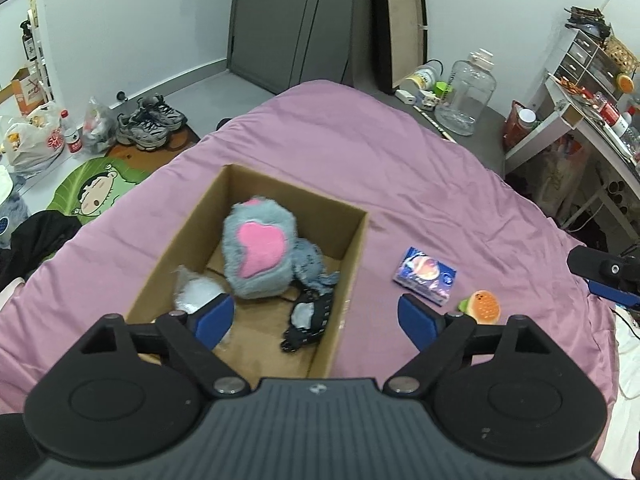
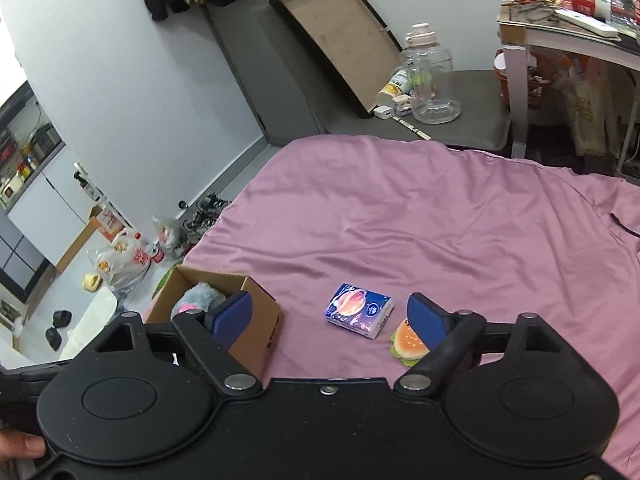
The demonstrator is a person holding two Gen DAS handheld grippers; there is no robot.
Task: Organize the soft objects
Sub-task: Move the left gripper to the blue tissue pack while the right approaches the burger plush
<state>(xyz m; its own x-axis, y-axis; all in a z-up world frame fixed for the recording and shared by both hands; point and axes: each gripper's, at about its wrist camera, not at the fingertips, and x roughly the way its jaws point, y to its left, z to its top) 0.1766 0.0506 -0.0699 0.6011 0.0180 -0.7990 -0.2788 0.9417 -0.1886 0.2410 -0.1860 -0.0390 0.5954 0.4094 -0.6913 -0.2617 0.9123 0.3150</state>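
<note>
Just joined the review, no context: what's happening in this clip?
A person with two handheld grippers is sorting soft items into a cardboard box on a pink bedspread. The box already holds a grey plush with a pink heart and a black strap-like item. A tissue pack and a burger toy lie outside on the bedspread. The left gripper and right gripper are both open and empty.

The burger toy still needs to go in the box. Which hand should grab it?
Probably the right. The right gripper is open, with the burger toy beside one fingertip. The left gripper hangs open over the cardboard box.
</note>
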